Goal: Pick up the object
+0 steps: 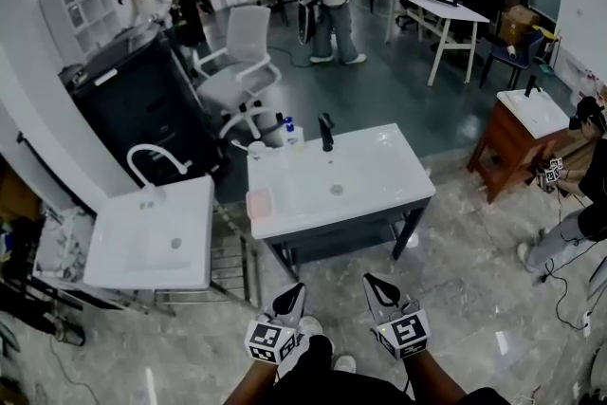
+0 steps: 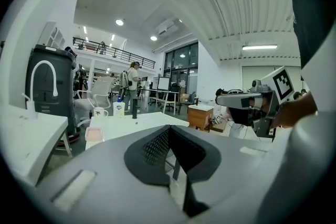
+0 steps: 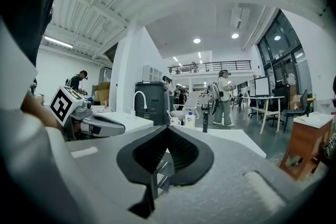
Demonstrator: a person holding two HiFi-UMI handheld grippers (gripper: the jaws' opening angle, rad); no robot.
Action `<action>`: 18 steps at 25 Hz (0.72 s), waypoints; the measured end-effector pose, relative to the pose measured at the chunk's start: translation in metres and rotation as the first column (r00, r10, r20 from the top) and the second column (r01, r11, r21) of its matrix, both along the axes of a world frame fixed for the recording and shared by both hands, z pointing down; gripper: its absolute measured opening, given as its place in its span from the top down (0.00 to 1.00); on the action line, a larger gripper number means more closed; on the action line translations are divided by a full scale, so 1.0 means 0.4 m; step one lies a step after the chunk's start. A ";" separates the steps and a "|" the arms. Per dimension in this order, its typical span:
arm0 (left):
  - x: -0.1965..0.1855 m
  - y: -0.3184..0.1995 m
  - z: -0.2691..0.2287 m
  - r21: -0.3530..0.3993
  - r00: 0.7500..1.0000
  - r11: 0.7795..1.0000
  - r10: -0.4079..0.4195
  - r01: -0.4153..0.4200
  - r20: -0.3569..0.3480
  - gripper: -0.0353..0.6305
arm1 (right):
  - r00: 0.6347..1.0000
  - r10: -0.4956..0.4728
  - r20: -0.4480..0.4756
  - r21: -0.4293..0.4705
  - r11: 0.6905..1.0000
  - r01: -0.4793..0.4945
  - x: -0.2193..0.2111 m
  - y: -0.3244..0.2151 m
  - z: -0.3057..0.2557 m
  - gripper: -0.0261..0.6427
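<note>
Approach step: our left gripper [image 1: 292, 297] and right gripper [image 1: 379, 289] hang clenched and empty, short of the sink [image 1: 379, 156]. Our likely object, a pink tray [image 1: 259, 203], lies on its left edge; next we open and reach.

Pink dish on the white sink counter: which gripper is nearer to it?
Left. The left gripper is in front of the sink counter, slightly right of the pink dish; the right gripper is farther right.
</note>
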State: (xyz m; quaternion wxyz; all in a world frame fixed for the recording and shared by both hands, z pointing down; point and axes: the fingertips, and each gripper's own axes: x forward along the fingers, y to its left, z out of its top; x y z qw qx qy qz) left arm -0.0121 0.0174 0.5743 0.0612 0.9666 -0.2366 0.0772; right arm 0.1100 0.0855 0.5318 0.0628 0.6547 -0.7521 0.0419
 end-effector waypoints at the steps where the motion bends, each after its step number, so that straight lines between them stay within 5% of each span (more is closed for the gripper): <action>1: 0.002 -0.013 0.002 -0.003 1.000 1.000 -0.005 0.005 0.001 0.92 | 1.000 -0.005 0.000 0.000 1.000 0.005 0.001 -0.014 0.000 0.96; 18: 0.043 -0.325 -0.016 0.013 0.998 0.998 -0.068 0.068 0.017 0.92 | 0.999 -0.048 -0.008 0.014 0.999 0.048 0.056 -0.344 -0.018 0.96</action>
